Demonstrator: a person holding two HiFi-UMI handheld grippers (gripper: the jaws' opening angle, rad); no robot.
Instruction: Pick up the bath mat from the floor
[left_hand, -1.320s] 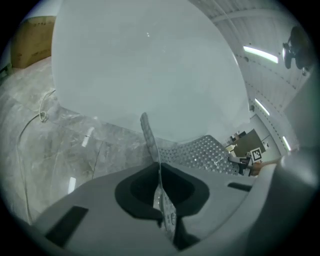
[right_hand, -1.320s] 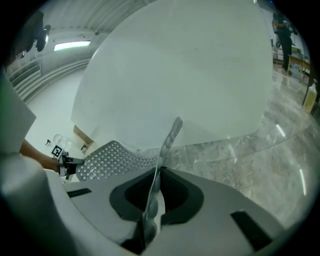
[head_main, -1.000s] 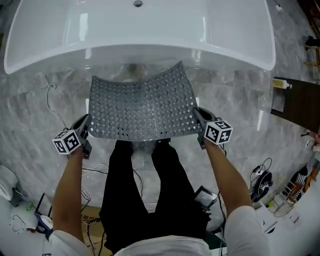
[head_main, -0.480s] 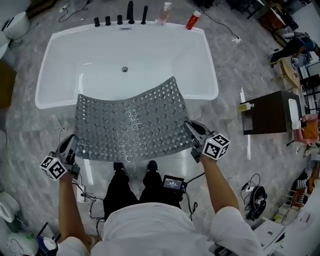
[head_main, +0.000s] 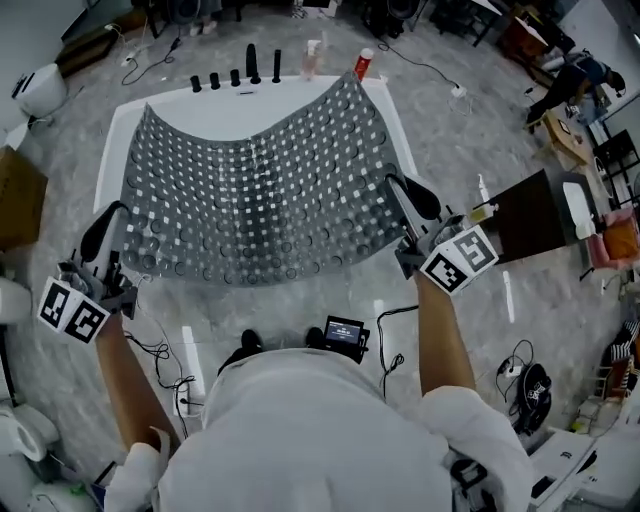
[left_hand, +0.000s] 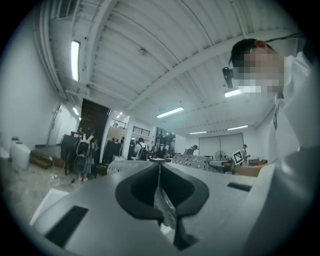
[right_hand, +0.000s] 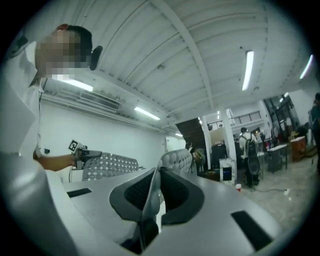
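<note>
The bath mat (head_main: 260, 190) looks like flexible grey rubber, dimpled and perforated. The bathtub (head_main: 230, 115) is smooth, glossy white. The floor (head_main: 300, 295) is polished, grey-veined stone.

Bath mat (head_main: 255, 190) higher, across the bathtub (head_main: 232, 112)

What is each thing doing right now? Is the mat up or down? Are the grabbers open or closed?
bath mat: off the floor, spread between both grippers, sagging in the middle.
left gripper: fingers shut on the mat's left edge.
right gripper: fingers shut on the mat's right edge.
bathtub: mostly hidden behind the mat.
red bottle: standing upright.
</note>
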